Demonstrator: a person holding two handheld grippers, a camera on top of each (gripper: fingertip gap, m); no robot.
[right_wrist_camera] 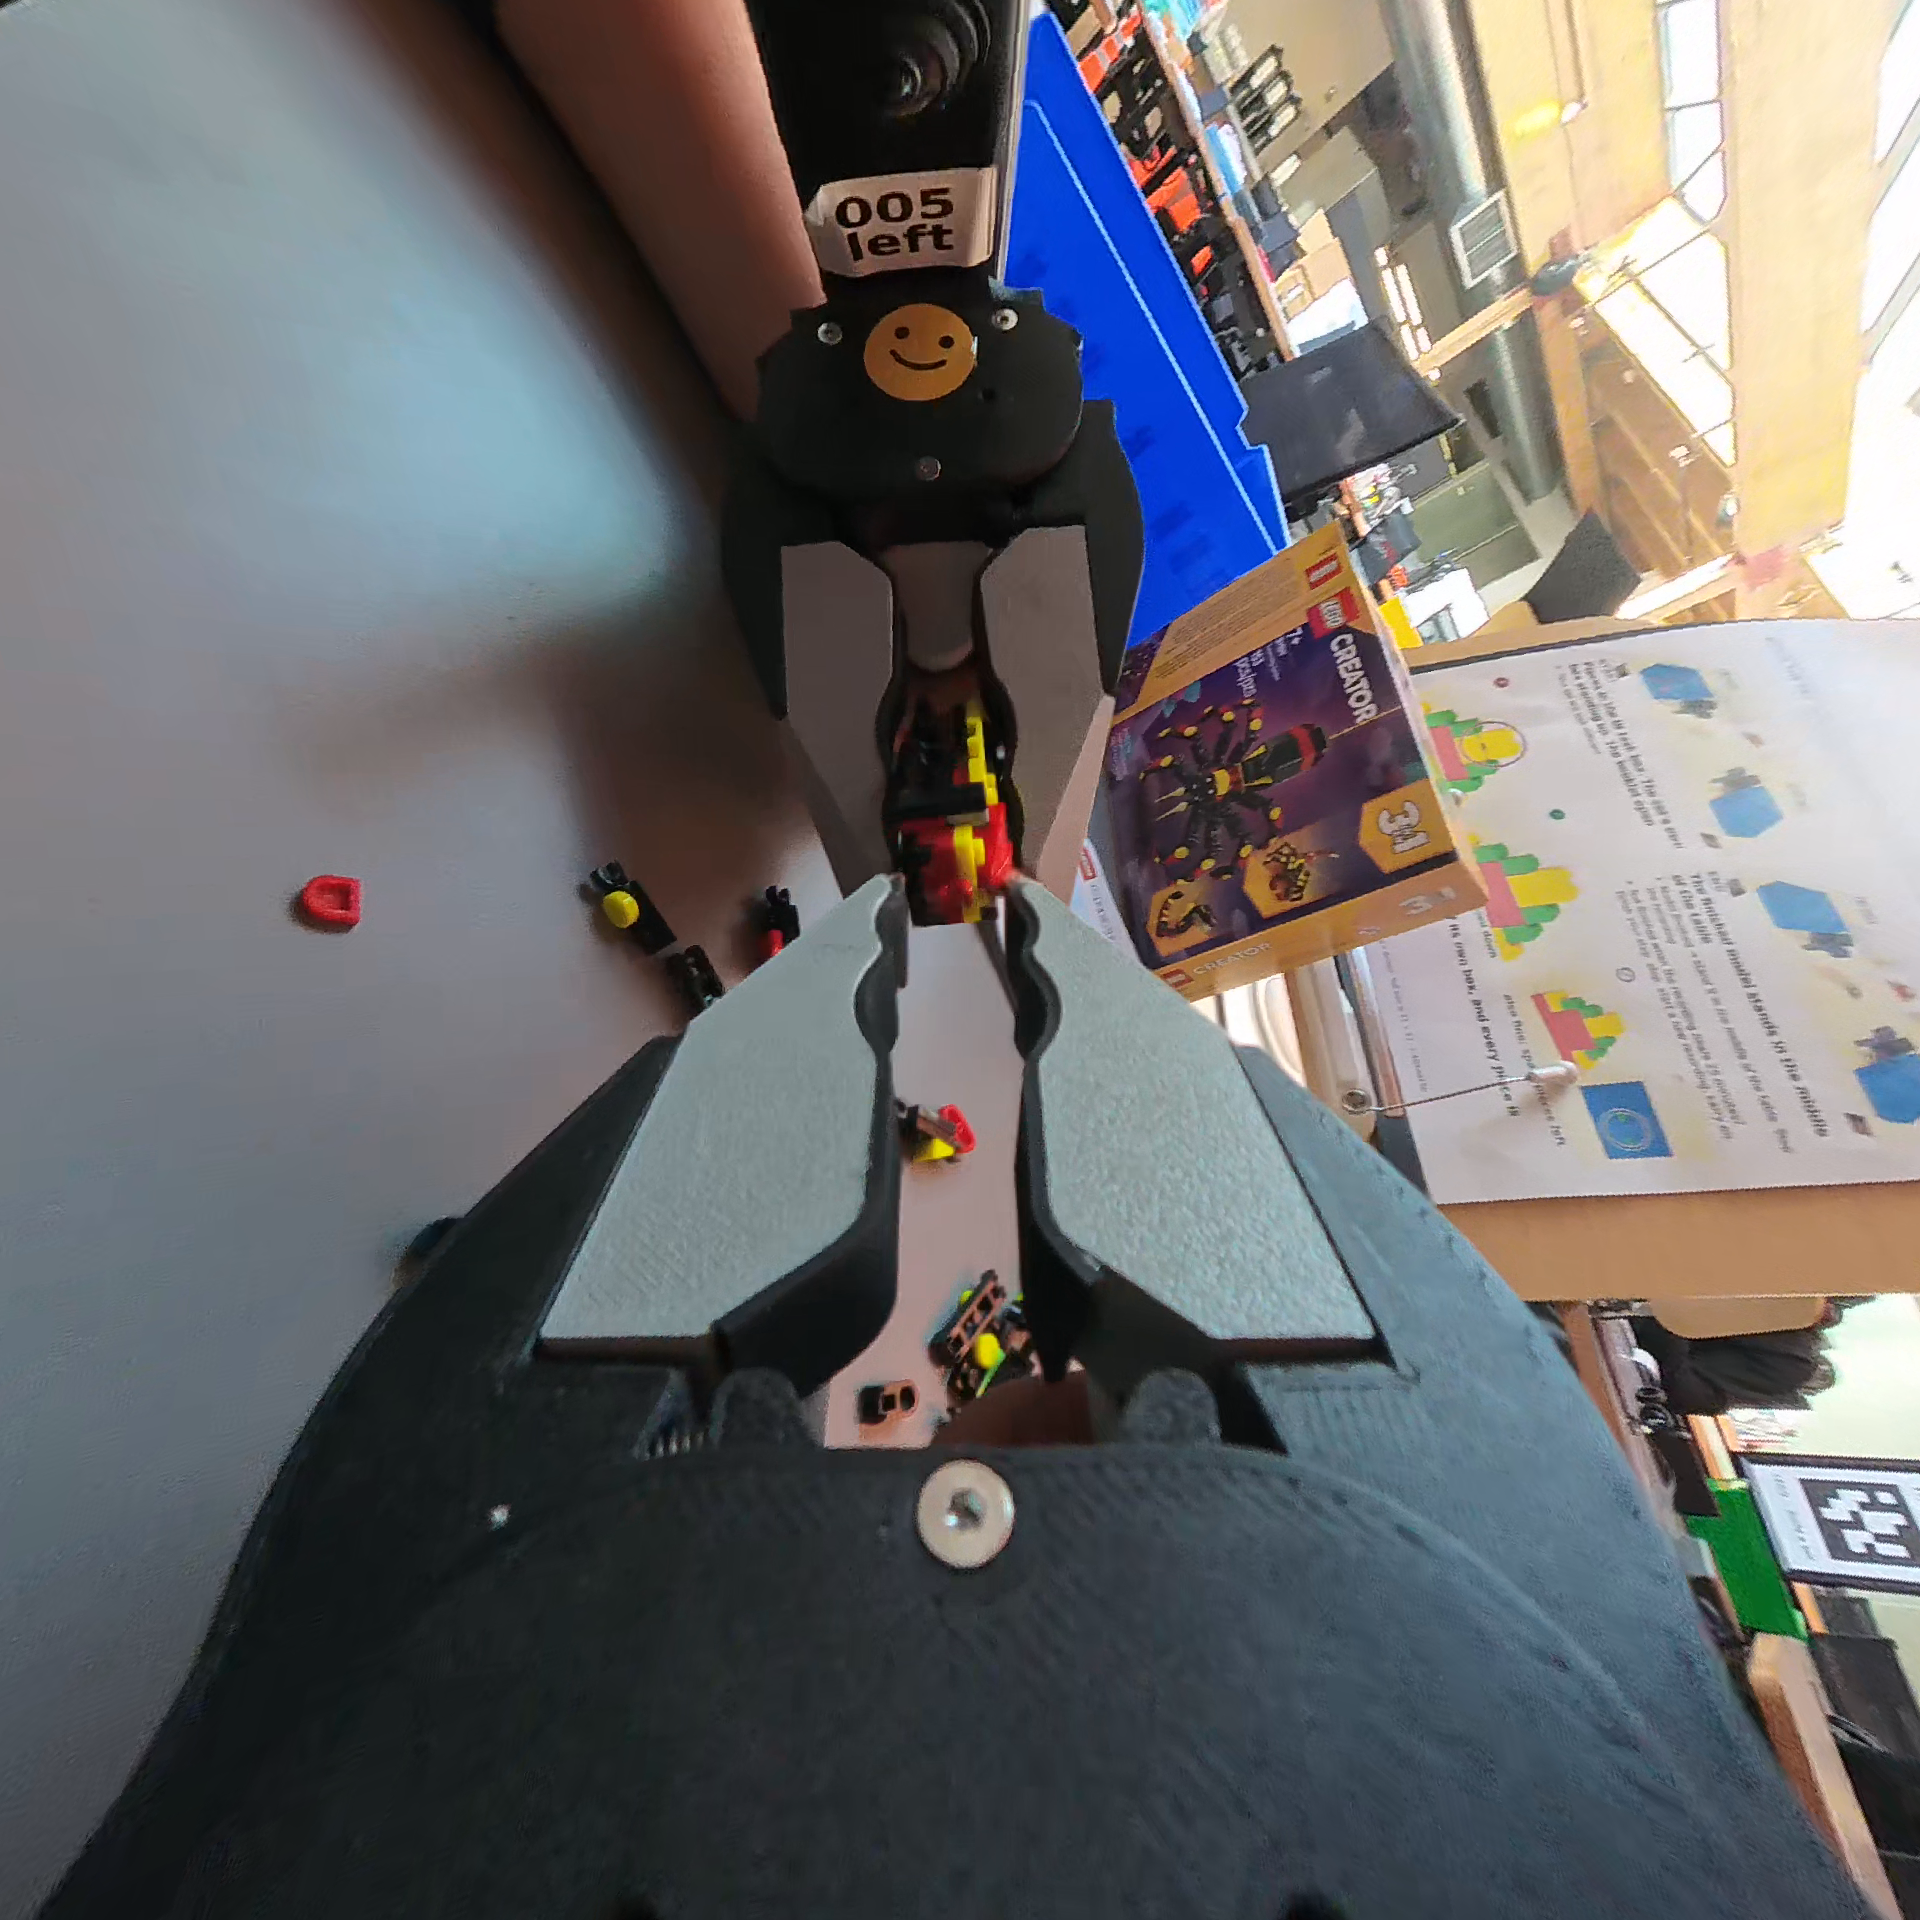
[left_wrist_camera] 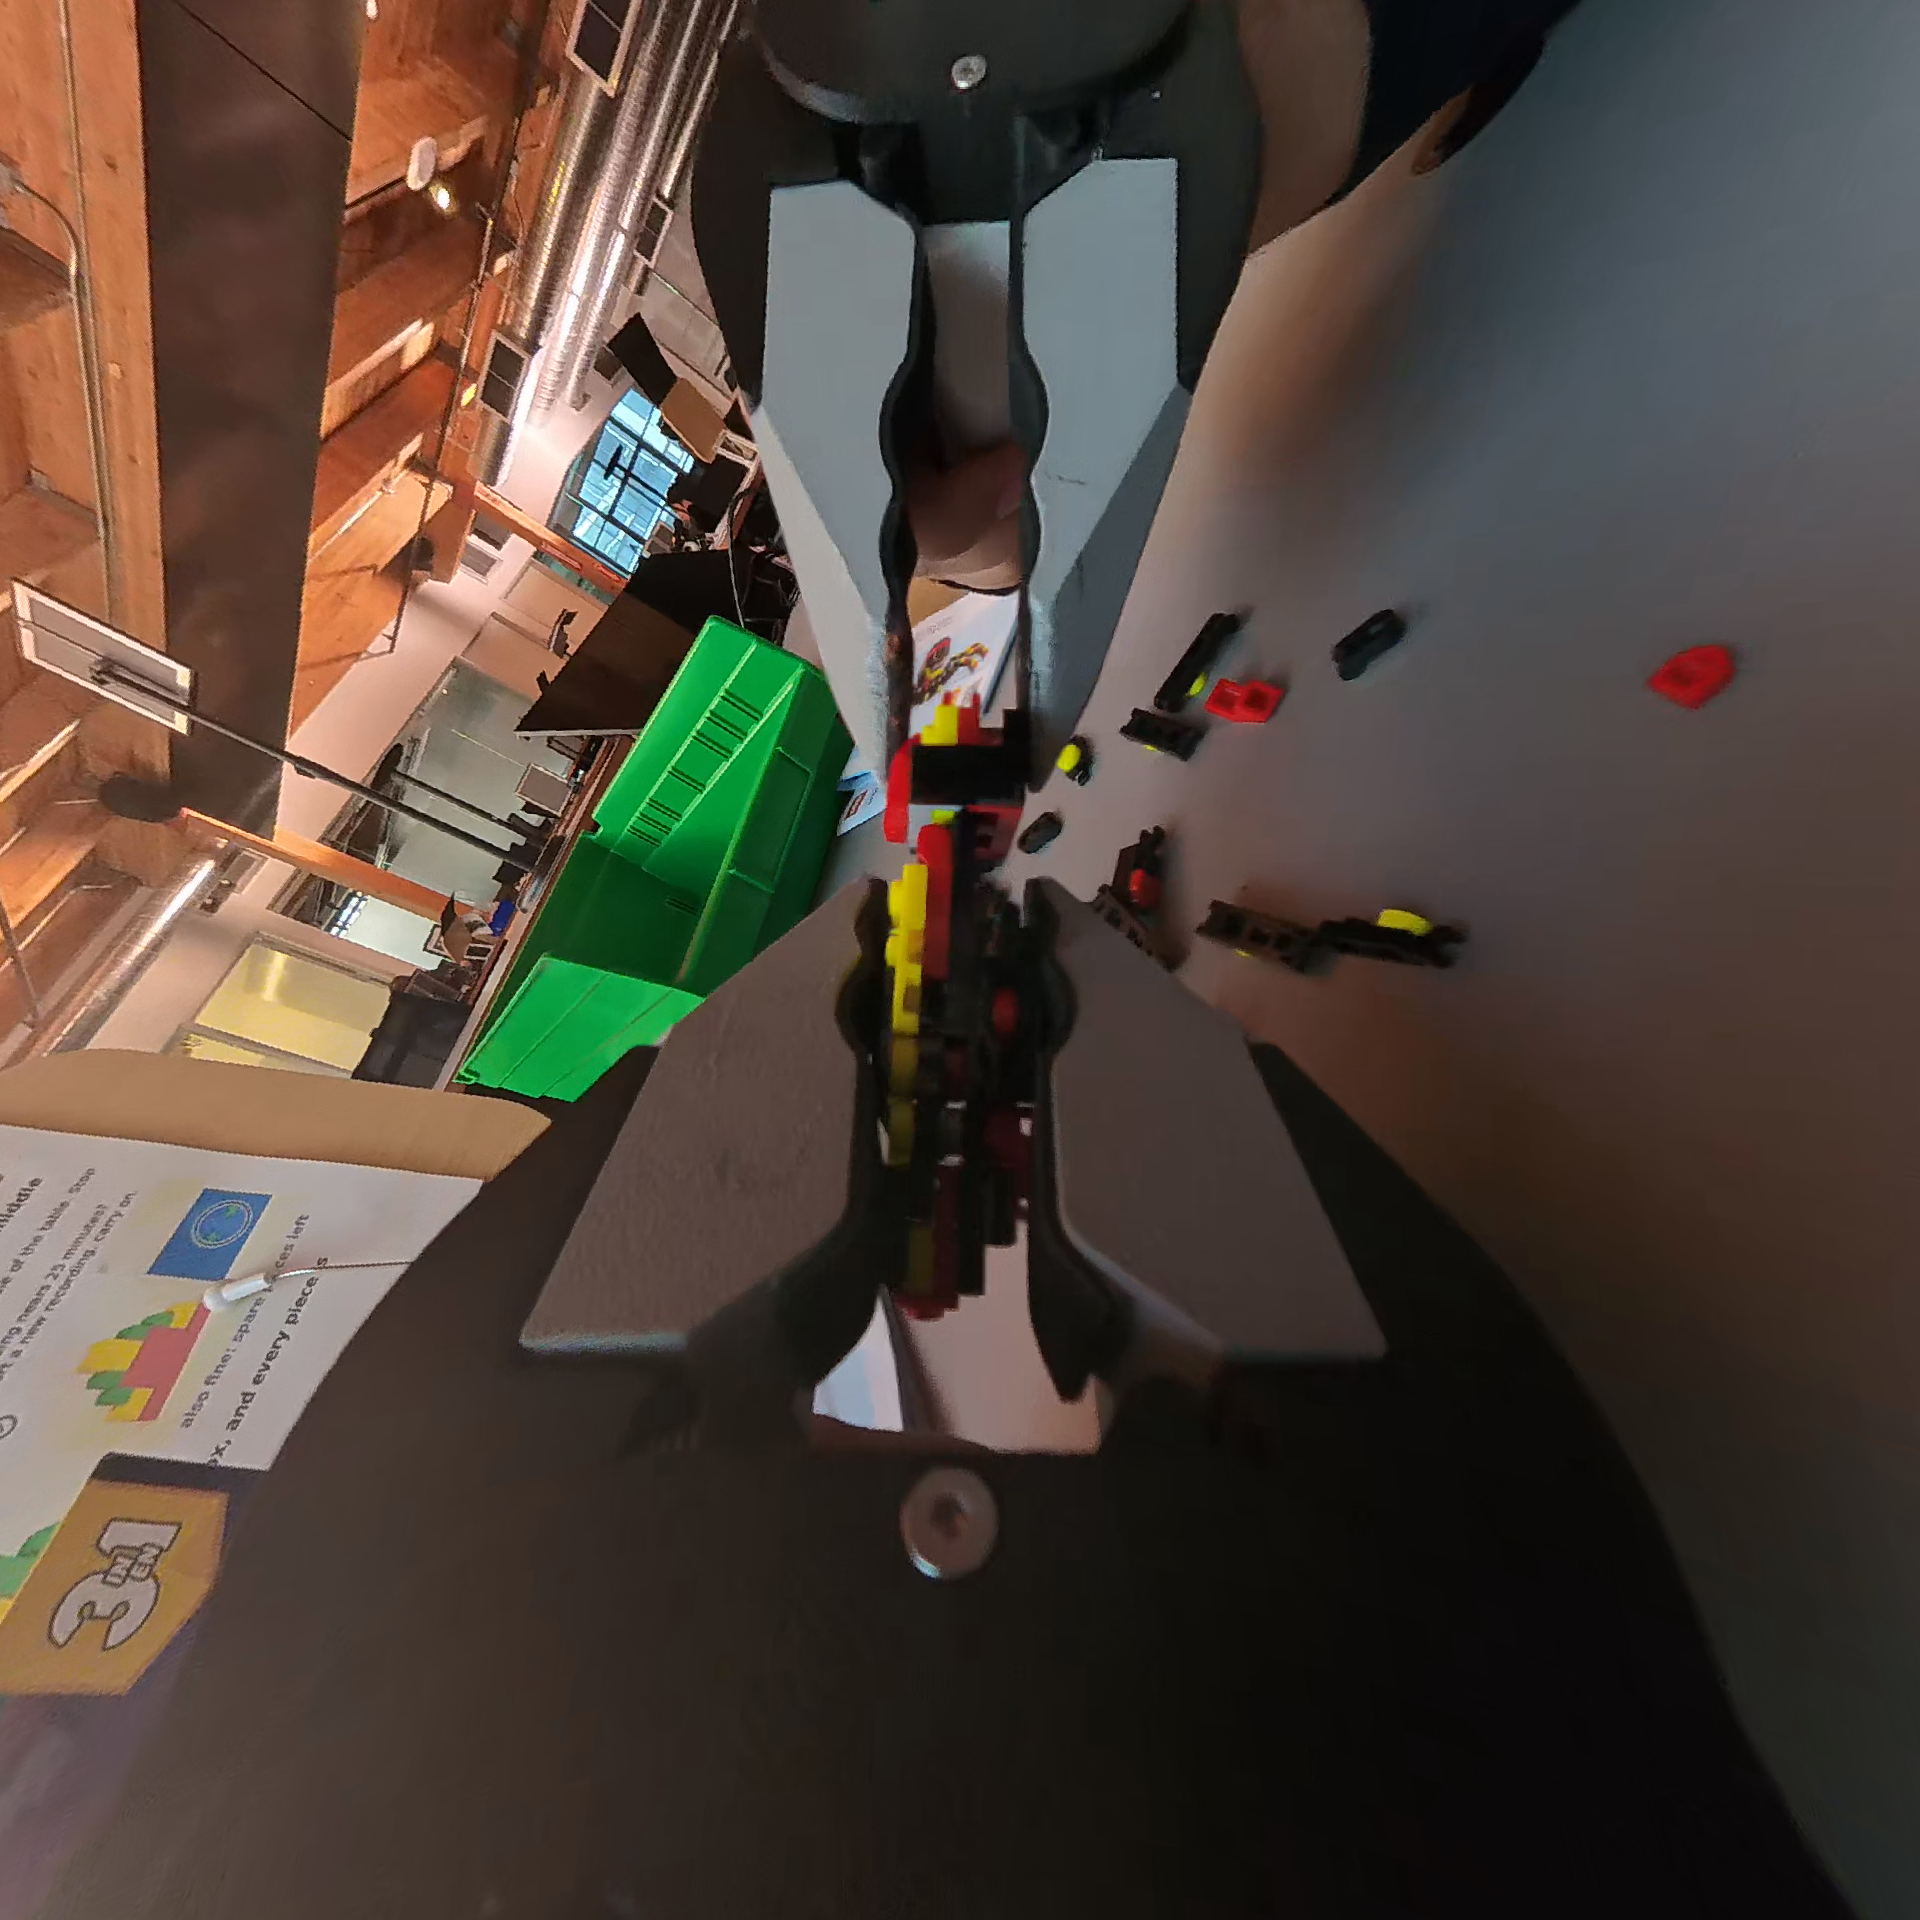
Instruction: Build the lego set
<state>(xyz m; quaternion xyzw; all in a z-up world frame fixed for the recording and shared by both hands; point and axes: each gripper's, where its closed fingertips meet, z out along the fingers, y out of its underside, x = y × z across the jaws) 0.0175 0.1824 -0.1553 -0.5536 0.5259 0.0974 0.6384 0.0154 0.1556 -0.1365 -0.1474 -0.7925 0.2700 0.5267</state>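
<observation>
My left gripper (left_wrist_camera: 951, 904) is shut on a red, yellow and black brick assembly (left_wrist_camera: 951, 997), which runs along its pads and sticks out past the tips. The right wrist view shows this grip from the front (right_wrist_camera: 951, 821), with the assembly (right_wrist_camera: 951, 842) clamped. My right gripper (right_wrist_camera: 953, 899) faces it tip to tip. Its fingers stand apart on either side of the assembly's free end, with a gap showing, so it is open; it also shows in the left wrist view (left_wrist_camera: 961, 727). Both hover above the grey table (left_wrist_camera: 1558, 468).
Loose red, black and yellow pieces lie on the table (left_wrist_camera: 1330, 935) (left_wrist_camera: 1691, 675) (right_wrist_camera: 629, 909) (right_wrist_camera: 330, 900). A green bin (left_wrist_camera: 675, 852), a blue bin (right_wrist_camera: 1122, 343), the set's box (right_wrist_camera: 1288, 790) and a printed instruction sheet (right_wrist_camera: 1662, 914) stand at the table's side.
</observation>
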